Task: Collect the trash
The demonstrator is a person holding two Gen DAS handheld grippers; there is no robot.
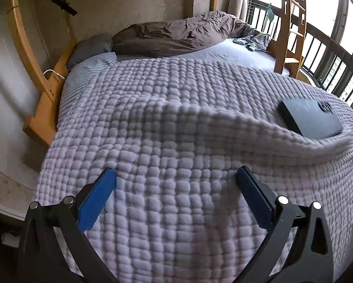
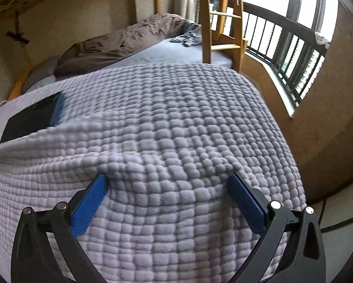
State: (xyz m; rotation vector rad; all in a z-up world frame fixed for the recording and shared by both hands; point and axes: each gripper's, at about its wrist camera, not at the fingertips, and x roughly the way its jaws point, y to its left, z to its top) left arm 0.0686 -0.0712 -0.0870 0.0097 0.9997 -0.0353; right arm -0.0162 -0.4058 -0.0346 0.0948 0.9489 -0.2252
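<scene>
Raised blanket fold (image 1: pixel 223 118) ahead, black laptop (image 1: pixel 311 118) behind it — ladder (image 2: pixel 223 23) blocking bed's far side

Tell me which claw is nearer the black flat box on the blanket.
Hard to call. The black flat box lies ahead-right of the left claw and ahead-left of the right claw, roughly between them. Both claws are open over the blanket.

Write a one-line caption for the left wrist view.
Open left gripper above a lavender blanket on a bed, laptop at right; no trash visible.
</scene>
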